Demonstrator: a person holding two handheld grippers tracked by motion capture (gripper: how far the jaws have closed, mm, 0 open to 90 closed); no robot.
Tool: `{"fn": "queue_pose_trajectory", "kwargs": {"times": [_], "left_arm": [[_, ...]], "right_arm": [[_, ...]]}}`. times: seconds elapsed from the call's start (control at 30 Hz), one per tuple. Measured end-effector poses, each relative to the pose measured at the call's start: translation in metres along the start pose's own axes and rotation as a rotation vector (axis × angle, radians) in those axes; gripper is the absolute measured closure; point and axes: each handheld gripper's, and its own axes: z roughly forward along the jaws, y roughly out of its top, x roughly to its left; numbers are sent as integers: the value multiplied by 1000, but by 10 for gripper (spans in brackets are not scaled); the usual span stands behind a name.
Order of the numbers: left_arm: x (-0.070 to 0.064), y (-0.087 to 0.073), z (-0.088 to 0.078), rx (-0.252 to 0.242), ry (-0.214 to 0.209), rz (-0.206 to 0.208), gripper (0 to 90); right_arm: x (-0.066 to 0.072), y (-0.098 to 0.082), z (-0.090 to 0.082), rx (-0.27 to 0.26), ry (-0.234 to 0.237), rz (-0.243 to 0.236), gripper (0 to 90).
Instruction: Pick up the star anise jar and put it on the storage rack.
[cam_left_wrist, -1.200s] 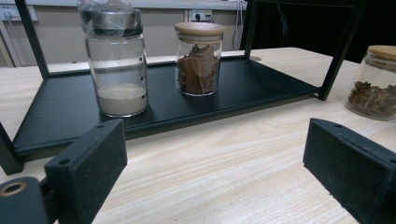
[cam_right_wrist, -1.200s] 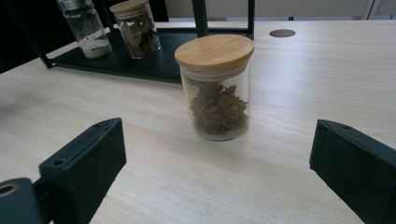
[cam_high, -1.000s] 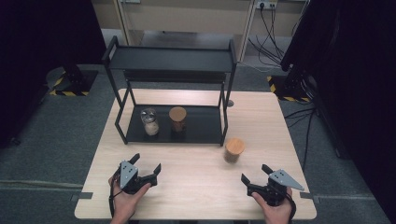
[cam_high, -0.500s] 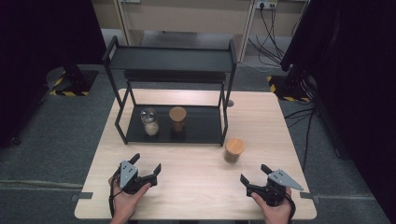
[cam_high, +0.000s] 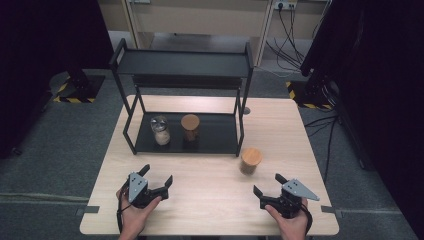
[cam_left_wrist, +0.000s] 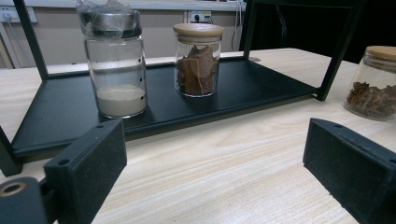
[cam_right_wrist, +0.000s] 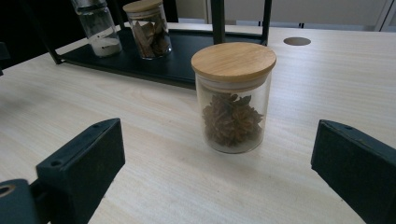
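Three jars: two on the rack's shadowed bottom shelf, star-anise jar on the desk; left gripper and right gripper released.

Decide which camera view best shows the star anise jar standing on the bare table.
The right gripper view: the star anise jar stands close and whole. The high view shows it small; the left gripper view shows it cut off at the edge.

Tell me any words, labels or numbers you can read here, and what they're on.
None can be read.
The three jars, one on the table and two on the rack's shelf, carry no labels.
The rack and both grippers show no print.
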Motion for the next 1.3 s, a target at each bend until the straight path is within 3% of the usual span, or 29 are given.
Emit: {"fn": "queue_pose_trajectory", "kwargs": {"times": [0.7, 1.3], "left_arm": [[0, 0, 0, -1, -2, -3, 55], [0, 0, 0, -1, -6, -3, 55]], "right_arm": [[-10, 18, 67, 27, -69, -28, 88], [-9, 20, 94, 42, -84, -76, 255]]}}
